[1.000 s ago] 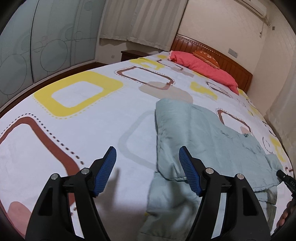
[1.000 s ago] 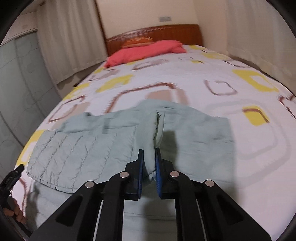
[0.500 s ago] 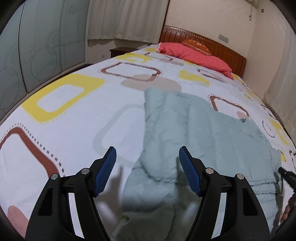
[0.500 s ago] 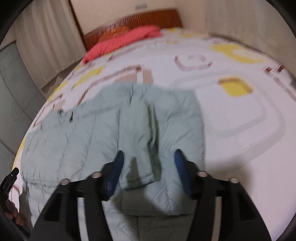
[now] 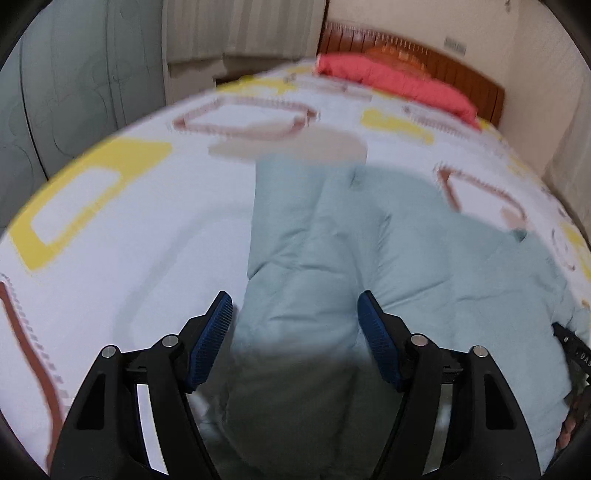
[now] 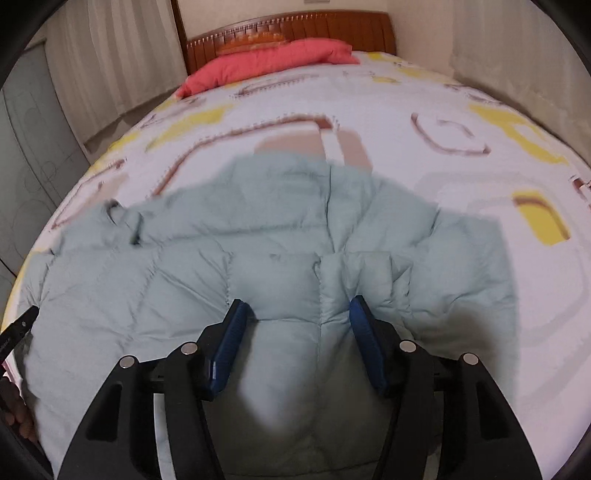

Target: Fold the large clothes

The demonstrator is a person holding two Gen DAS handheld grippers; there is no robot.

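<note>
We hold the left gripper with its blue pads spread wide and nothing between them; it hangs over the near end of a folded sleeve of the puffer jacket, and whether the pads touch the fabric we cannot tell; the right gripper is likewise parted wide with nothing clamped, its pads either side of a quilted ridge at the jacket's near part.

The jacket is pale grey-green, quilted in soft puffy panels; it lies spread across the middle of the bed, reaching toward the bed's near edge, with one sleeve folded in over the body and a seam or zip line running up its centre; a dark small detail shows at its left side in the right view, too blurred to name; both views are smeared by motion.

Around it the white bedcover carries yellow and brown rounded squares; a red pillow lies at the head of the bed against the wooden headboard; curtains hang beyond, and a pale wardrobe door stands along the left side; the edge of the other tool shows at each view's border.
</note>
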